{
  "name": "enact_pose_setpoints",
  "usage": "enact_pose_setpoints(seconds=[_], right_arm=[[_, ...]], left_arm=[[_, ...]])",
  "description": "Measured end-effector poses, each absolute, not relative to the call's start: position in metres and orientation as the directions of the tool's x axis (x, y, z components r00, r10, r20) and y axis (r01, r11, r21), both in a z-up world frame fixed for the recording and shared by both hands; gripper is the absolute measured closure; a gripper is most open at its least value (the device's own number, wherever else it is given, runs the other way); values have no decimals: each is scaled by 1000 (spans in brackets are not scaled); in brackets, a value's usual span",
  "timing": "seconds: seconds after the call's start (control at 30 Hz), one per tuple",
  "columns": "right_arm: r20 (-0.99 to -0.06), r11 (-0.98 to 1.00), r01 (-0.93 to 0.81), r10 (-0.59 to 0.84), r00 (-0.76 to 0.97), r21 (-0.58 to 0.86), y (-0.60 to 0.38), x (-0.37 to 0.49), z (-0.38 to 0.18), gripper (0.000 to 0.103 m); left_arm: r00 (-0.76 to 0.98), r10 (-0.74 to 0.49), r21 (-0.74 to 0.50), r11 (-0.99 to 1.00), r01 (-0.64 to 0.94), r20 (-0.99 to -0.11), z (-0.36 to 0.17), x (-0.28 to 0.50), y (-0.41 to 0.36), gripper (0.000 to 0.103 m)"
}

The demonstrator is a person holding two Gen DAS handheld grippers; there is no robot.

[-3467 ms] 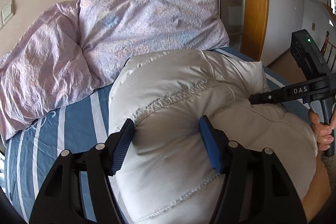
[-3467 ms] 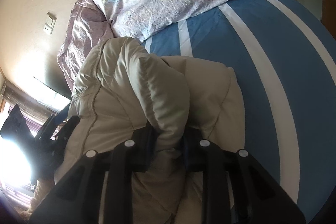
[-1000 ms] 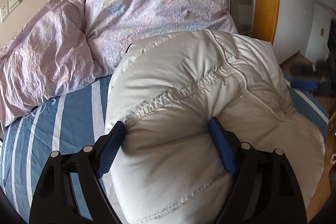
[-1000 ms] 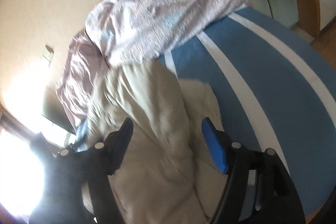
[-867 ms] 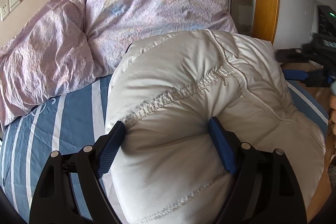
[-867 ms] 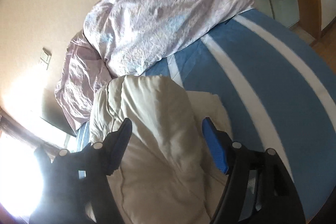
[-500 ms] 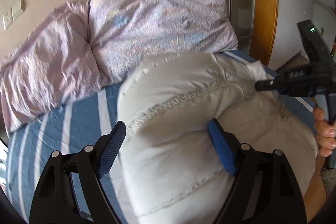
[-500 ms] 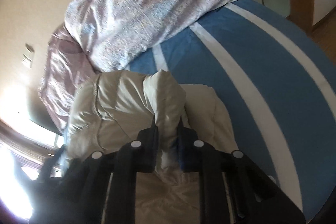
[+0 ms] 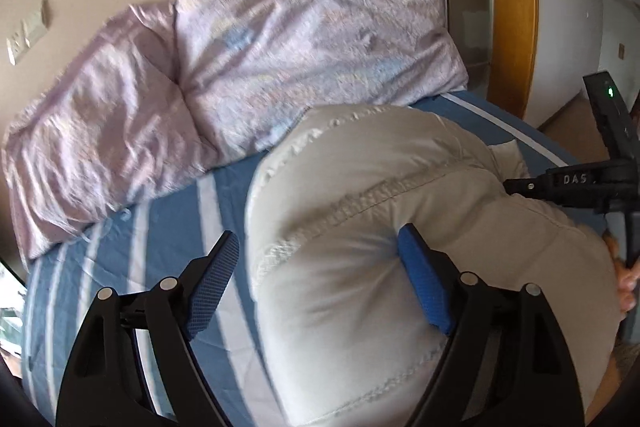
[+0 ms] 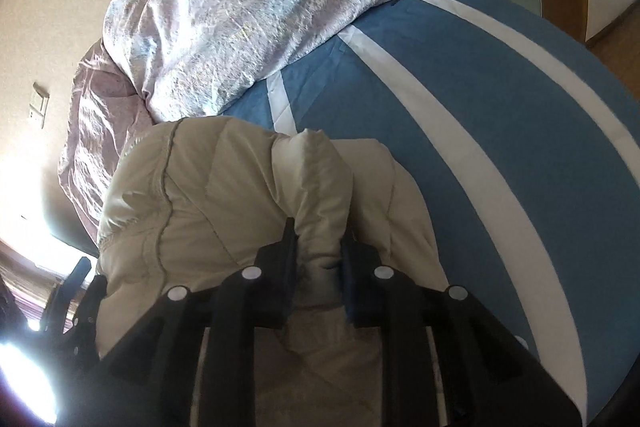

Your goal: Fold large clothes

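Note:
A cream puffy jacket [image 9: 360, 187] lies bunched on the blue striped bed sheet [image 9: 172, 219]. My left gripper [image 9: 316, 239] stands open around its near bulge. The right blue pad [image 9: 424, 287] touches the fabric, while the left pad [image 9: 212, 287] hangs apart over the sheet. In the right wrist view my right gripper [image 10: 318, 231] pinches a raised fold of the jacket [image 10: 316, 179]. Its jaws are opening slightly with the fold still pressed between the pads. From the left wrist view, that gripper's tip [image 9: 520, 183] meets the jacket's right side, held by a hand [image 9: 624, 283].
A crumpled lilac quilt [image 9: 280, 47] is heaped at the head of the bed, just behind the jacket. Bare striped sheet [image 10: 500, 107] stretches to the right of the jacket. A wooden door frame [image 9: 516, 7] and a wall socket [image 9: 26, 35] stand beyond.
My right gripper went from wide open to pinching a jacket fold and sank with it. The jacket's mound dropped lower, and the left gripper's left pad now stands off the fabric.

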State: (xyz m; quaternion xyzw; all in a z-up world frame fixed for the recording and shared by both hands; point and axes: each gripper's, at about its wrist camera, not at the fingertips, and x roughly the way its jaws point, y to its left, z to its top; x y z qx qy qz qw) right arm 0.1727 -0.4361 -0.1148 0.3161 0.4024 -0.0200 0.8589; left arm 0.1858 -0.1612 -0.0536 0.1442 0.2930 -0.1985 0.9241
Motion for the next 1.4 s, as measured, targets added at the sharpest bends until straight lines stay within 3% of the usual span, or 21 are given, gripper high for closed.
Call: enact_pose_setpoints(seconds=[0.1, 0.23, 0.4, 0.7, 0.8, 0.93, 1.0, 1.03, 1.07, 1.13, 1.23, 1.4], right_arm=[[-696, 804, 274, 224, 682, 528, -437, 172, -114, 80], [-693, 842, 272, 156, 704, 465, -433, 152, -88, 56], [-619, 863, 149, 215, 756, 483, -420, 109, -58, 55], [-686, 836, 126, 341, 642, 534, -405, 119, -103, 54], [-691, 858, 116, 315, 651, 500, -397, 121, -112, 54], [-675, 841, 112, 338, 657, 530, -400, 120, -115, 54], [-677, 834, 107, 358, 643, 542, -405, 119, -108, 47], [-681, 836, 99, 364, 636, 540, -408, 117, -103, 34], [-675, 837, 81, 374, 636, 541, -409, 114, -94, 13], [-654, 851, 63, 352, 670, 522, -409, 107, -75, 2], [-624, 853, 40, 348, 700, 520, -421, 97, -53, 2], [-670, 816, 93, 397, 628, 571, -449, 112, -63, 2]], left_arm=[[734, -279, 153, 874, 462, -619, -61, 189, -165, 20], [731, -275, 156, 873, 461, -625, -64, 190, -164, 20], [726, -276, 156, 871, 466, -629, -63, 191, -165, 20], [733, -269, 169, 870, 463, -625, -64, 189, -168, 20], [737, -271, 164, 873, 459, -619, -64, 189, -167, 20], [711, -326, 67, 883, 464, -623, -52, 189, -149, 21], [693, -363, 1, 886, 464, -623, -42, 189, -134, 21], [693, -381, -28, 886, 463, -612, -35, 188, -122, 21], [692, -389, -44, 887, 460, -608, -30, 189, -115, 20], [670, -409, -85, 883, 461, -620, -23, 193, -98, 17], [598, -430, -149, 875, 461, -676, -28, 205, -80, 14], [436, -510, -318, 839, 441, -742, -56, 225, -67, 13]])
